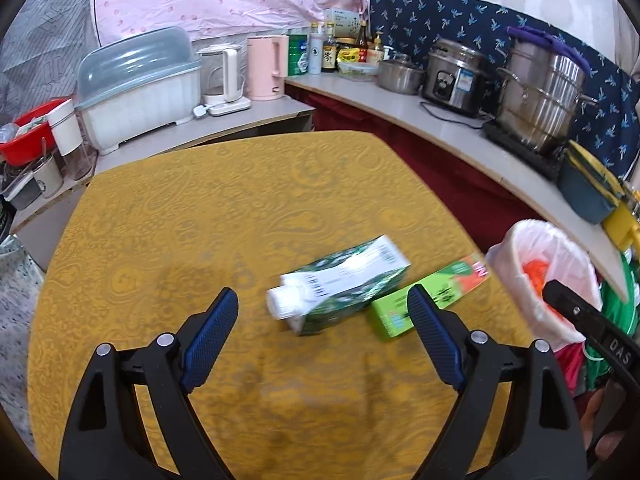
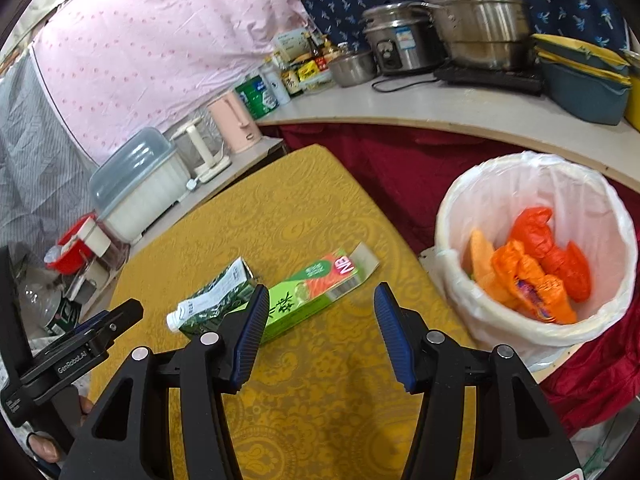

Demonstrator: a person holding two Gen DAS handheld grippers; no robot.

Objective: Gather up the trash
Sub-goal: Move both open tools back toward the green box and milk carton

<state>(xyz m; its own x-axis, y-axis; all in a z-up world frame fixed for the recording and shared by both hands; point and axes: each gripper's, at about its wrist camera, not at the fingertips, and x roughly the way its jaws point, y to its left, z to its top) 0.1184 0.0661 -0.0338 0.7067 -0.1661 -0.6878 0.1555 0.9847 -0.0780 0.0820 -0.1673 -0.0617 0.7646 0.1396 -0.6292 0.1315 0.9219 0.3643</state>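
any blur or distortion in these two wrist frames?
Left wrist: strong fisheye bend on the counter edge, motion smear on the dark green carton. Right wrist: same barrel warp, orange trash in the bin slightly smeared; gripper fingers sharp in both.

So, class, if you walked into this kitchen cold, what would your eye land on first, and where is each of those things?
Probably the bright orange wrappers heaped inside the white-lined bin, which stands just off the table's right edge. Next, the two cartons lying on their sides, touching, on the yellow patterned tablecloth: a dark green carton with a white cap, and a lime green box beside it, nearer the bin. Both sit just ahead of the open left gripper.
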